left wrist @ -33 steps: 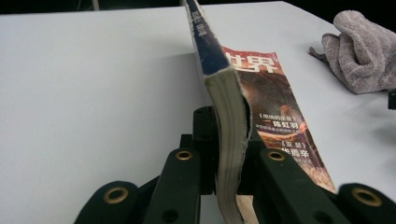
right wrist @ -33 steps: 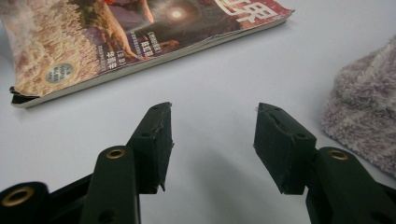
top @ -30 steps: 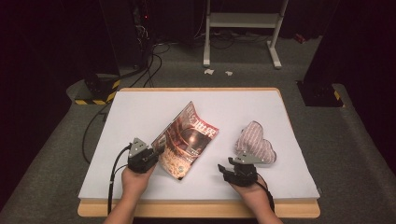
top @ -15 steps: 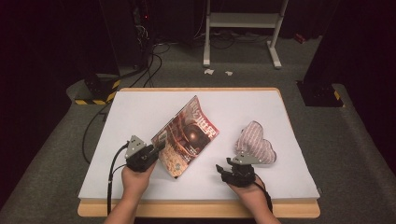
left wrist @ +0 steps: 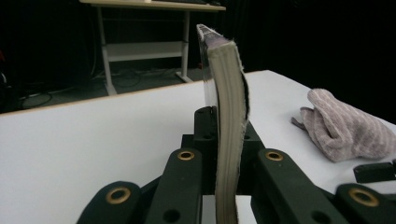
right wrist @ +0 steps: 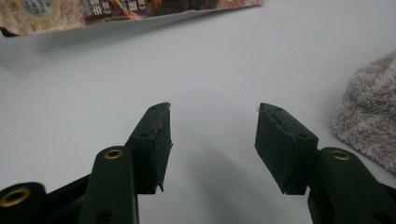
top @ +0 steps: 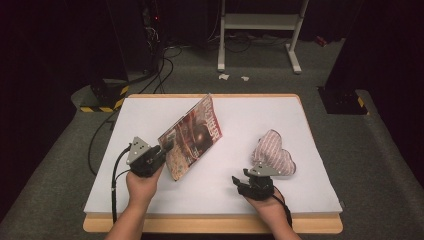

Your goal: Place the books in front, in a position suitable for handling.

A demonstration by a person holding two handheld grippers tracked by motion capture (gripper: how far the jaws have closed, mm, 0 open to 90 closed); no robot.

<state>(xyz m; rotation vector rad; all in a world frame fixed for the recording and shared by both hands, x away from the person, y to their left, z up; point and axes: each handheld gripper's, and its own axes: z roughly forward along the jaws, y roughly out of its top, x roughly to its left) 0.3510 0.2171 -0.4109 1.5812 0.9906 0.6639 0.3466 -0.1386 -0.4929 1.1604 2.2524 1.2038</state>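
1. Magazine (top: 192, 135) stands tilted at table (top: 150, 120) centre, its lower corner pinched in my left gripper (top: 162, 150).
2. My right gripper (top: 240, 181) rests spread, cloth (top: 274, 155) at its one o'clock.

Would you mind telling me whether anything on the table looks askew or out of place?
The magazine is tilted up on one edge, clamped in the left gripper rather than lying flat. The striped cloth lies crumpled beside the open right gripper.

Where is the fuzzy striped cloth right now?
In the high view the cloth lies bunched on the white table, on its right side, just beyond the right gripper and apart from the magazine.
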